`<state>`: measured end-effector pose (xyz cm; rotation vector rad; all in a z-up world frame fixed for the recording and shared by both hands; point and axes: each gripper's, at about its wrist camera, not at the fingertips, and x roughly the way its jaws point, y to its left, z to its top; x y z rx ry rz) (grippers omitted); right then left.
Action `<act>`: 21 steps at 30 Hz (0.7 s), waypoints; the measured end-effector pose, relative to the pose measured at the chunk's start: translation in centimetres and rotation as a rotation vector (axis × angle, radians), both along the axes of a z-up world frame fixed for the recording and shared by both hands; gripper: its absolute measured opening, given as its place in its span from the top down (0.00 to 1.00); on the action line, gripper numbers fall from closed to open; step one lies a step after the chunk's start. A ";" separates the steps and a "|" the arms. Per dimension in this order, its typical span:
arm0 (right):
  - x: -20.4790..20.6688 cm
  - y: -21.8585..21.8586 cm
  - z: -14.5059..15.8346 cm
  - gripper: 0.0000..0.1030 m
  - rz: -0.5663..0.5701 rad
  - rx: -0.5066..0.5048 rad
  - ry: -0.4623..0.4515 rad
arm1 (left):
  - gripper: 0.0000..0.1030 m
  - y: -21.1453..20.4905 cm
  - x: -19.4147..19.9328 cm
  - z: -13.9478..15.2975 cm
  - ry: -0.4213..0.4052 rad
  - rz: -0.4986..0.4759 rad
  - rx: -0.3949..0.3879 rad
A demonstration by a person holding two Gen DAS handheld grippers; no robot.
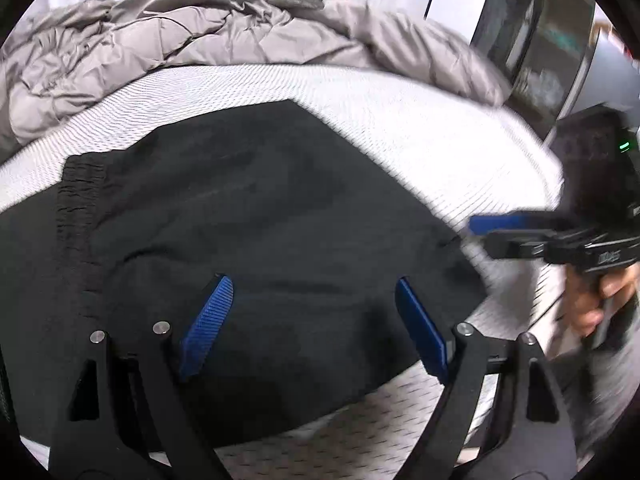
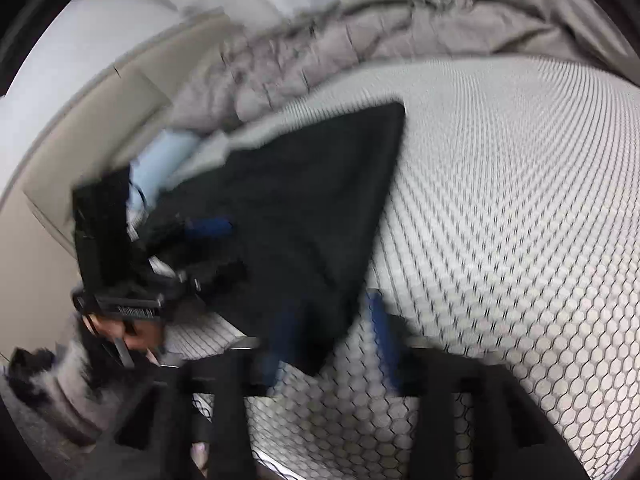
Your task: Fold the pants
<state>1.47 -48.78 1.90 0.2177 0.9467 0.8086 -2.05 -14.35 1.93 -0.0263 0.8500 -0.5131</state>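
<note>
1. Black pants point(image 1: 256, 208) lie flat on the bed's white hex-pattern mattress point(image 1: 400, 120), elastic waistband point(image 1: 76, 216) at the left of the left wrist view.
2. Left claw point(image 1: 310, 322): the 2 blue pads point(image 1: 212, 320) stand wide apart above the near part of the pants, nothing between them (contact with the cloth can't be judged).
3. Right claw point(image 2: 332, 340): heavy blur; jaws partly apart, 1 blue pad over the pants' near corner, the other over bare mattress. Can't tell if cloth is pinched.
4. In the left wrist view the right claw sits at the pants' right edge, a hand point(image 1: 596, 296) on its grip.
5. Crumpled grey duvet point(image 1: 160, 44) bunched on the far side of the mattress.
6. Right wrist view also shows the left claw over the pants, and a light blue cloth point(image 2: 160, 164) beyond it.
</note>
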 end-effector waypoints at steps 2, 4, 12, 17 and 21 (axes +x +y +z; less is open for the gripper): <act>1.5 0.6 -0.4 0.46 0.000 0.037 0.049 | 0.21 -1.6 -0.1 0.1 -0.007 0.001 0.001; 3.0 1.9 -1.5 0.46 -0.006 -0.003 0.083 | 0.21 -4.0 -0.5 -0.4 -0.050 -0.008 0.051; 8.7 5.2 -2.9 0.55 0.014 -0.064 0.147 | 0.21 -6.4 -1.4 -2.6 -0.047 -0.034 0.213; 15.3 8.4 -3.4 0.76 0.031 -0.099 0.170 | 0.21 -6.4 -1.8 -2.9 -0.053 -0.038 0.221; 22.6 10.8 -3.2 0.79 -0.010 -0.126 0.167 | 0.21 -6.1 -1.6 -3.0 -0.043 -0.056 0.212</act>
